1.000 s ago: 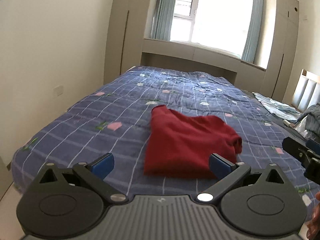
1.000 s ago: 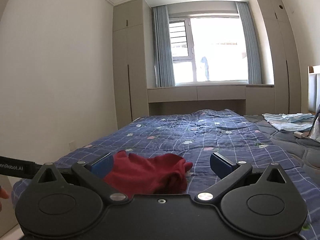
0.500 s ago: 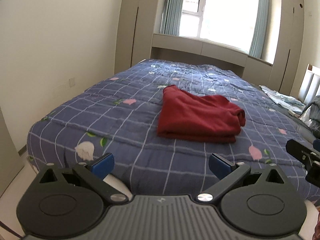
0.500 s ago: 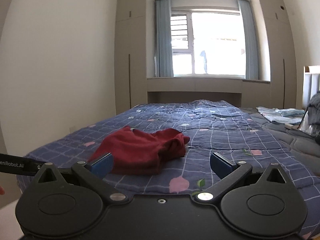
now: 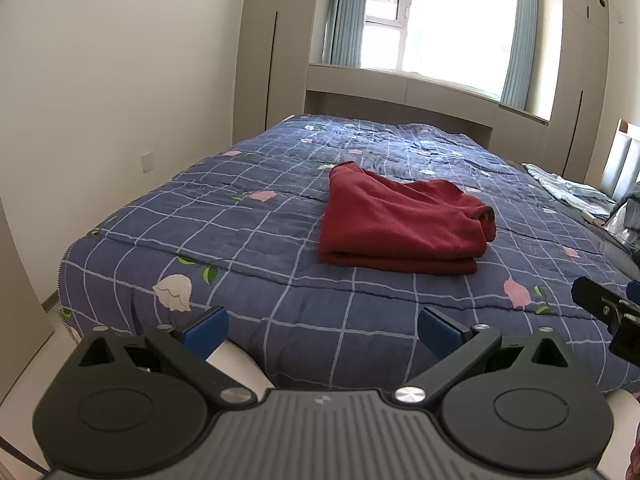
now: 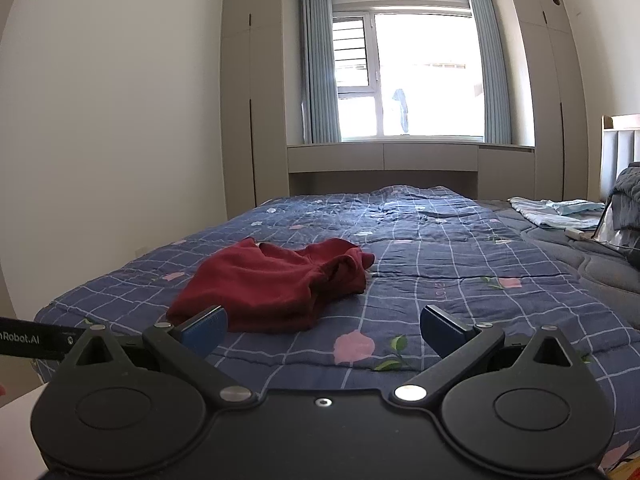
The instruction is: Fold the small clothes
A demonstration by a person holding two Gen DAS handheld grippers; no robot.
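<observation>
A dark red garment lies folded into a flat stack on the blue checked quilt; it also shows in the right wrist view as the red garment. My left gripper is open, off the foot of the bed, well short of the garment, with nothing between its blue pads. My right gripper is open too, hanging low over the quilt's near edge, just short and right of the garment. Part of the right gripper shows at the left view's right edge.
The bed fills the room's middle, with a wall and wardrobe on the left and a window seat behind. Light blue clothes and a grey heap lie at the far right by the headboard. White floor shows below the quilt edge.
Both grippers have pulled back and away from the bed; the garment now lies farther off and looks smaller. The garment itself has stayed in place.
</observation>
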